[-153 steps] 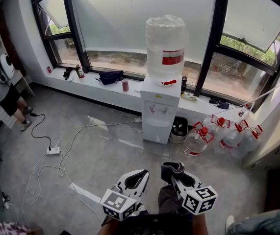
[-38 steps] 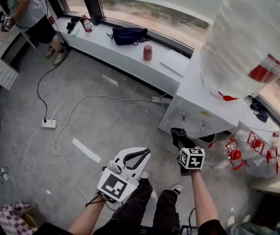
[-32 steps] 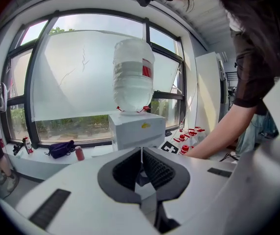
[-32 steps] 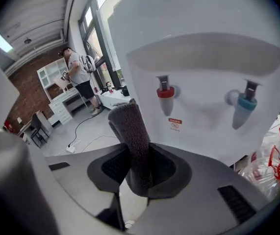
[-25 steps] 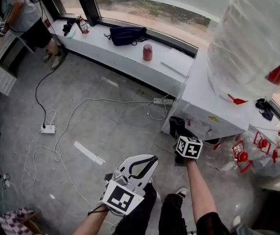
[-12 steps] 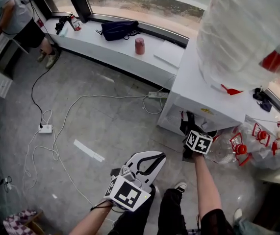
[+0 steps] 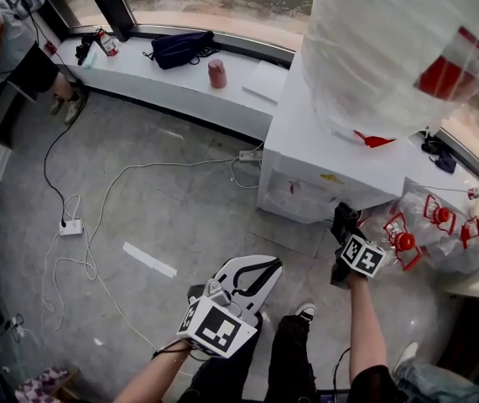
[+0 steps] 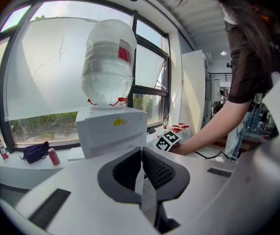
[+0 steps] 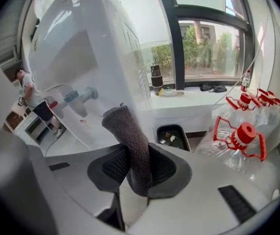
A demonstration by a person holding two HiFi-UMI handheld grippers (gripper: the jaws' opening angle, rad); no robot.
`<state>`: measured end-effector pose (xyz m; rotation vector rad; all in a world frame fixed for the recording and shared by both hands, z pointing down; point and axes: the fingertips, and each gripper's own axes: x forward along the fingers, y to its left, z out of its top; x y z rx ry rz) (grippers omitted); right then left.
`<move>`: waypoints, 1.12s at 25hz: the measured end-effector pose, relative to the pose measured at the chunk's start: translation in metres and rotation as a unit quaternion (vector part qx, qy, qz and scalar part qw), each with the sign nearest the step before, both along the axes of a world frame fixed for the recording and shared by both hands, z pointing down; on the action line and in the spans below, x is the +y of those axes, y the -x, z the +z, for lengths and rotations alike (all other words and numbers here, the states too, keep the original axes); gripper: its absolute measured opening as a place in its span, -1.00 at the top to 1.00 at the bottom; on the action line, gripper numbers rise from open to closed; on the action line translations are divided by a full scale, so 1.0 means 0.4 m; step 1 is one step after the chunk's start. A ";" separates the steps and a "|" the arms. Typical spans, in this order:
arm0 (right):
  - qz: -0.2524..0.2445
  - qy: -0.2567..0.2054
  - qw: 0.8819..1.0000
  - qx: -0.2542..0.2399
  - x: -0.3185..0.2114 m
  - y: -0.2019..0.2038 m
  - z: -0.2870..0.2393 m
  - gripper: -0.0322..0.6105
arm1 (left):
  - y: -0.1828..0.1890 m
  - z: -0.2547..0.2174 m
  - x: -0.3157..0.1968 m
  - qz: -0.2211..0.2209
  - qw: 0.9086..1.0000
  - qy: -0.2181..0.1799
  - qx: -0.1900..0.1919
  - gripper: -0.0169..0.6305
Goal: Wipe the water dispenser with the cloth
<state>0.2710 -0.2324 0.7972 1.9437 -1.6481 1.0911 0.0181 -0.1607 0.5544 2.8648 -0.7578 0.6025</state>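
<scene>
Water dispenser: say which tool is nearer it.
Right. The right tool, clamping the cloth, sits beside the dispenser; the left tool hangs back over the floor.

- Water bottle [image 7: 390, 49] runs off the head view's top edge
- Lower end of the cloth [image 9: 130, 136] is hidden between the jaws of the right gripper [image 9: 139, 166]
- Person [image 7: 6, 36] at top left is cropped

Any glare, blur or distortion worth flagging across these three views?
Head view: sharp, even daylight, bottle bright and cropped. Left gripper view: heavy fisheye, window backlight darkens the person. Right gripper view: reflections streak the dispenser; cloth sharp.
</scene>
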 end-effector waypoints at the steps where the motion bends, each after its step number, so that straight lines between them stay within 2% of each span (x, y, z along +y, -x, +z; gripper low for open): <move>1: -0.006 0.004 1.000 0.009 0.012 -0.010 0.001 0.58 | -0.003 0.002 -0.002 -0.001 1.000 0.001 0.001 0.88; 4: -0.026 0.014 0.999 0.016 0.039 -0.005 0.008 0.58 | 0.000 0.010 -0.011 -0.004 1.000 0.003 -0.002 0.88; 7: -0.054 0.028 0.998 0.007 0.053 0.047 0.039 0.58 | 0.014 0.013 -0.022 -0.014 1.000 0.006 -0.001 0.88; 14: -0.129 0.040 0.990 -0.034 -0.002 0.294 0.110 0.58 | 0.094 0.045 -0.046 -0.046 0.999 0.009 -0.009 0.88; 21: -0.200 0.055 0.976 -0.073 -0.075 0.543 0.179 0.58 | 0.206 0.109 -0.066 -0.092 0.995 0.029 -0.009 0.88; 24: -0.231 0.061 0.968 -0.077 -0.098 0.613 0.226 0.58 | 0.250 0.152 -0.080 -0.114 0.993 0.034 -0.013 0.88; 28: -0.252 0.070 0.963 -0.061 -0.124 0.644 0.301 0.58 | 0.294 0.192 -0.091 -0.142 0.989 0.042 0.003 0.88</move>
